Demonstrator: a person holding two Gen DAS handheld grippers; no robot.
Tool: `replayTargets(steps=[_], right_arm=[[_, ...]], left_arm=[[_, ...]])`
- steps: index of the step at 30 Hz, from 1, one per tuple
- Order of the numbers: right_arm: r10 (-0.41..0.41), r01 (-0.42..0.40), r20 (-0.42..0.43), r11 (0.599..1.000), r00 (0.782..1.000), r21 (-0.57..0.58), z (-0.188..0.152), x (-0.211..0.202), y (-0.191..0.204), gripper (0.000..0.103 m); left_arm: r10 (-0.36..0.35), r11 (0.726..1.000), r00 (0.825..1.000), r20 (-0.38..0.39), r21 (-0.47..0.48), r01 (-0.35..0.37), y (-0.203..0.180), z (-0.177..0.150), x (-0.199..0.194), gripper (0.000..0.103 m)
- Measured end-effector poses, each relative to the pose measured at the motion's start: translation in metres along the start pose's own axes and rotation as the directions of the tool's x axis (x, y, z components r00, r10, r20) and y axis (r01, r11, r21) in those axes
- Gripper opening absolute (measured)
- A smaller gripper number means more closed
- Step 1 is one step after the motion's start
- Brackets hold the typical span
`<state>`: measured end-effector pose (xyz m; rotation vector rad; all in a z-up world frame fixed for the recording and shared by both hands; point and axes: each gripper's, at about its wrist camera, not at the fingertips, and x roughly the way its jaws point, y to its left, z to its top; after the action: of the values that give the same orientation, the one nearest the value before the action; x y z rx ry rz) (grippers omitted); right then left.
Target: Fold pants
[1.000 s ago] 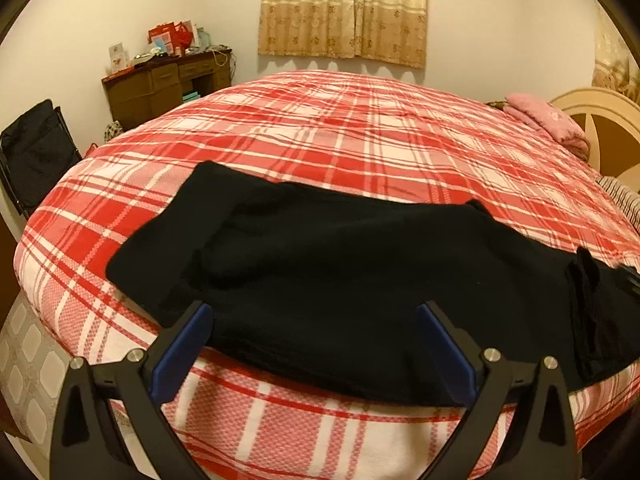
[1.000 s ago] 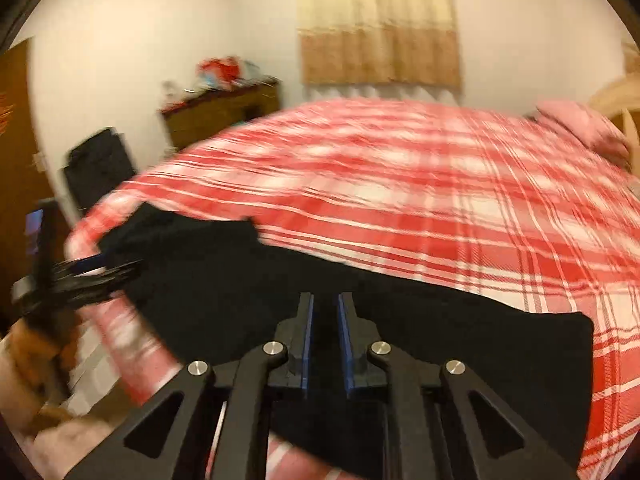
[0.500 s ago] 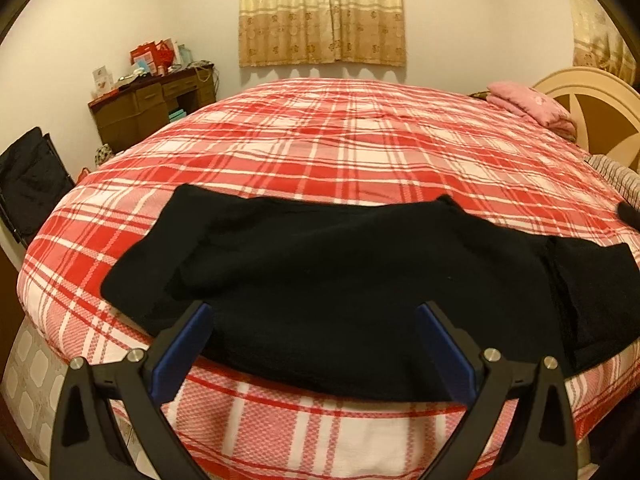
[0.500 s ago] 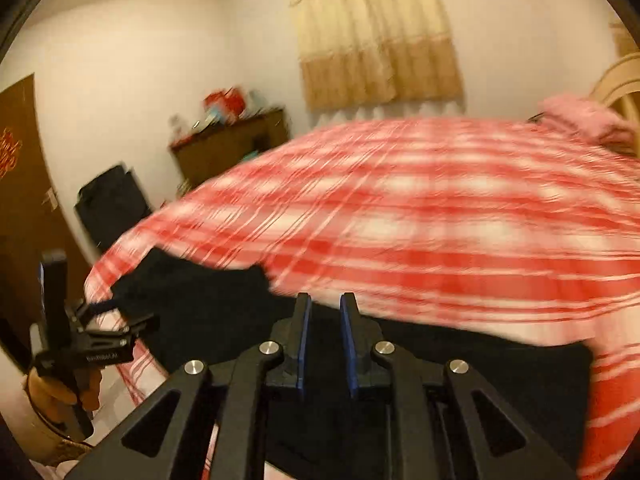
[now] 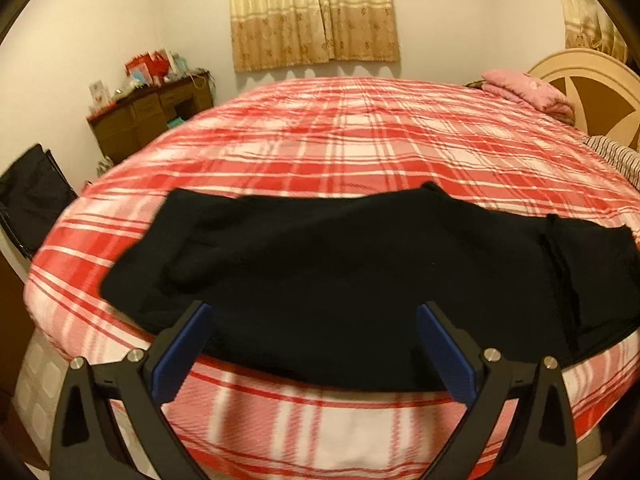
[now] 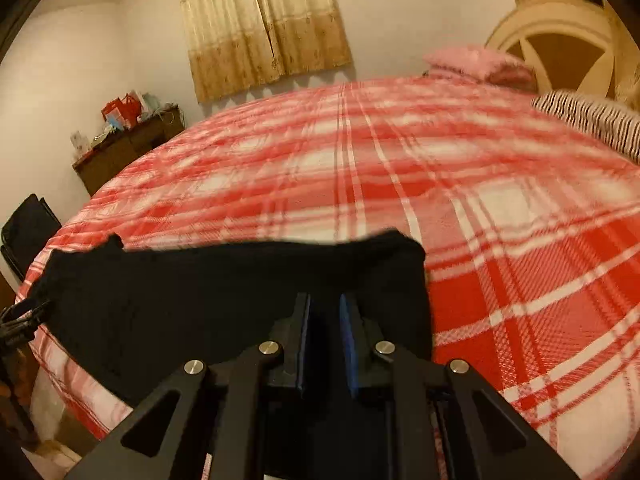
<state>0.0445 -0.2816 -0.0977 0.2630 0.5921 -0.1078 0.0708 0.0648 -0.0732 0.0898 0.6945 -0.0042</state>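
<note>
Black pants (image 5: 340,272) lie spread lengthwise along the near edge of a bed with a red and white plaid cover (image 5: 360,148). My left gripper (image 5: 316,320) is open and empty, hovering just short of the pants' near edge. My right gripper (image 6: 324,312) is nearly closed, with a narrow gap between its blue pads, over the right end of the pants (image 6: 240,288). I cannot tell whether cloth is pinched between them. The left gripper (image 6: 16,316) shows at the left edge of the right wrist view.
A pink pillow (image 5: 528,92), a striped pillow (image 6: 592,120) and a cream headboard (image 5: 592,92) are at the right. A wooden dresser (image 5: 152,116) with clutter and a black chair (image 5: 32,196) stand at the left. Curtains (image 5: 312,12) hang on the far wall.
The right gripper swung right along the pants toward their right end and its view tilted. The left gripper drew back slightly, staying open. The pants' right end now lies flatter.
</note>
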Motion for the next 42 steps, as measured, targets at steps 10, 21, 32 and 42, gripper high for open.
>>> replayTargets(steps=[10,21,32,42], right_arm=[[0.26,-0.268,-0.066,0.949,0.963,-0.168,0.0,0.03,0.151,0.02],[0.266,-0.299,-0.182,0.934,0.947,-0.193,-0.058,0.085,0.194,0.025],[0.29,-0.32,-0.159,0.921,0.944,-0.223,-0.063,0.077,0.2,0.045],[0.303,-0.324,-0.145,0.934,0.942,-0.15,-0.05,0.068,0.188,0.045]], left_arm=[[0.136,0.947,0.991,0.017,-0.295,-0.125,0.105,0.0,-0.011,0.103],[0.043,0.88,0.999,0.014,-0.474,-0.031,0.132,-0.011,0.012,0.103],[0.059,0.844,0.998,0.0,-0.534,-0.049,0.12,-0.002,0.041,0.08],[-0.006,0.813,0.999,0.042,-0.581,0.029,0.137,-0.001,0.035,0.021]])
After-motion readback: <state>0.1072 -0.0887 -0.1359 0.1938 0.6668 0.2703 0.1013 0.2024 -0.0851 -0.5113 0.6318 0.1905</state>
